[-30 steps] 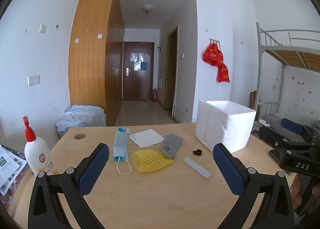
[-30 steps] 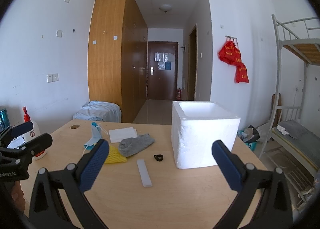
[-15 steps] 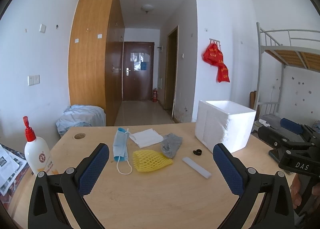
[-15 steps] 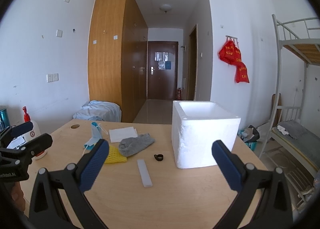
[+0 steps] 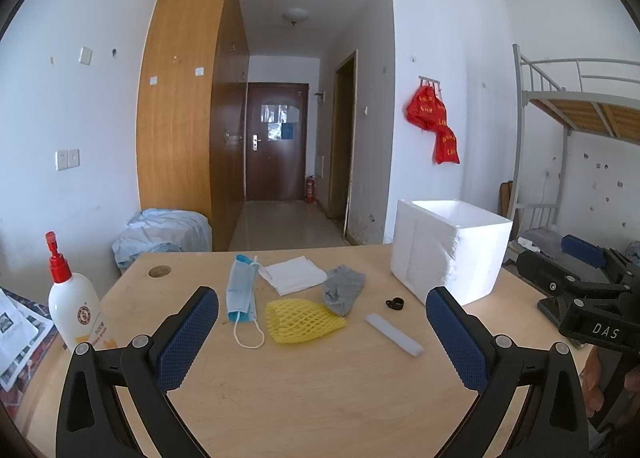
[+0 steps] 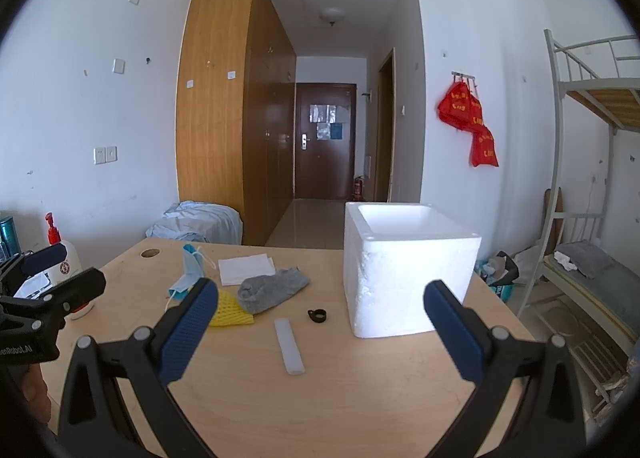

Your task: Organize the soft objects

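Note:
On the wooden table (image 5: 320,398) lie a blue face mask (image 5: 241,290), a folded white cloth (image 5: 293,274), a grey sock (image 5: 343,289) and a yellow foam net (image 5: 301,321). An open white foam box (image 5: 448,250) stands at the right. My left gripper (image 5: 322,334) is open and empty, held above the table short of the net. My right gripper (image 6: 320,334) is open and empty, nearer the box (image 6: 408,270). The sock (image 6: 272,290), net (image 6: 230,310), cloth (image 6: 246,269) and mask (image 6: 188,274) also show in the right wrist view.
A white strip (image 5: 394,334) and a small black ring (image 5: 395,303) lie near the box. A white bottle with a red pump (image 5: 74,306) stands at the left by newspapers (image 5: 16,338). A bunk bed (image 6: 592,258) is to the right.

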Demonstrator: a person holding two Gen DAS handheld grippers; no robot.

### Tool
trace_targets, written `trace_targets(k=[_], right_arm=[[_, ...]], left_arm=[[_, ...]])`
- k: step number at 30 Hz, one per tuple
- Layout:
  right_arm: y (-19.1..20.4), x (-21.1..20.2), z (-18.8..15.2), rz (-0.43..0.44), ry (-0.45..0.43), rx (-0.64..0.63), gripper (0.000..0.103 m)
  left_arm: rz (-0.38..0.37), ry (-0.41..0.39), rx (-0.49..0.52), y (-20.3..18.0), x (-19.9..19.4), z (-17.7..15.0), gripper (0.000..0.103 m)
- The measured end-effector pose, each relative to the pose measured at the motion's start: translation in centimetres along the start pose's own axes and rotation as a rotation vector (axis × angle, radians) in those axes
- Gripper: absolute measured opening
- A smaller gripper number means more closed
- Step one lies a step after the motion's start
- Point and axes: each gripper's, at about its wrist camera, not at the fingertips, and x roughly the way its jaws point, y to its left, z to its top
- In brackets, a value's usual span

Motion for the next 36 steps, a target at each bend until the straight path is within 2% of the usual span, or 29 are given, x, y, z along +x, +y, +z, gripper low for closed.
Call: trace_targets(k=[20, 27, 36], right_arm=[[0.2, 0.2, 0.2, -0.001, 0.012, -0.004, 0.103], [0.1, 1.5, 0.2, 0.015, 0.039, -0.001, 0.103], [0.3, 4.3, 0.5, 0.037, 0.094, -0.009, 0.103]], left_arm=[[0.002, 0.018, -0.004, 0.3, 0.4, 0.1, 0.103], [-0.004, 0.034, -0.004, 0.3, 1.1, 0.3, 0.103], [-0.012, 0.093, -0.002, 0.8, 3.9, 0.9, 0.103]])
